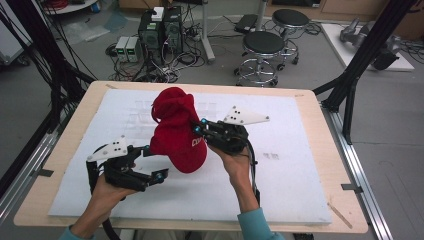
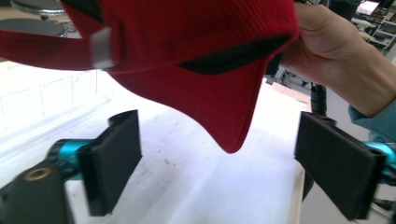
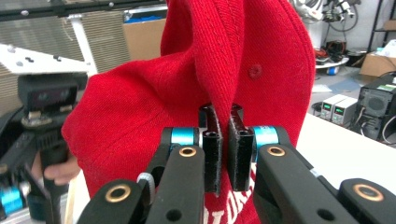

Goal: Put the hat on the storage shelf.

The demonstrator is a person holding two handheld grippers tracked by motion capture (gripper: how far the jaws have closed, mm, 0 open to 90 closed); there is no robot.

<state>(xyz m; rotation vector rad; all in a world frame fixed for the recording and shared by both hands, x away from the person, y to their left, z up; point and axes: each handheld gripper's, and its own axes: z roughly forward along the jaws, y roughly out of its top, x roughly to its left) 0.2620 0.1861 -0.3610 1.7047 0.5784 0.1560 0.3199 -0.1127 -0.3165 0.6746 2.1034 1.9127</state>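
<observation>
Beyond the wooden table [image 1: 320,150] with its white pad [image 1: 295,170], grey floor [image 1: 390,125] holds two black stools [image 1: 263,45] at one o'clock, computer towers [image 1: 161,30] at twelve.

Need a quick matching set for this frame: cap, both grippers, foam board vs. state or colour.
Column A:
1. red cap
2. left gripper
3. right gripper
4. foam board

Column B:
a. jaws wide apart, nothing pressed
b. white, flat on the table
c. held off the board, brim hanging down
d. jaws pinched on a fold of fabric

Pairs: 1-c, 2-a, 3-d, 4-b
</observation>
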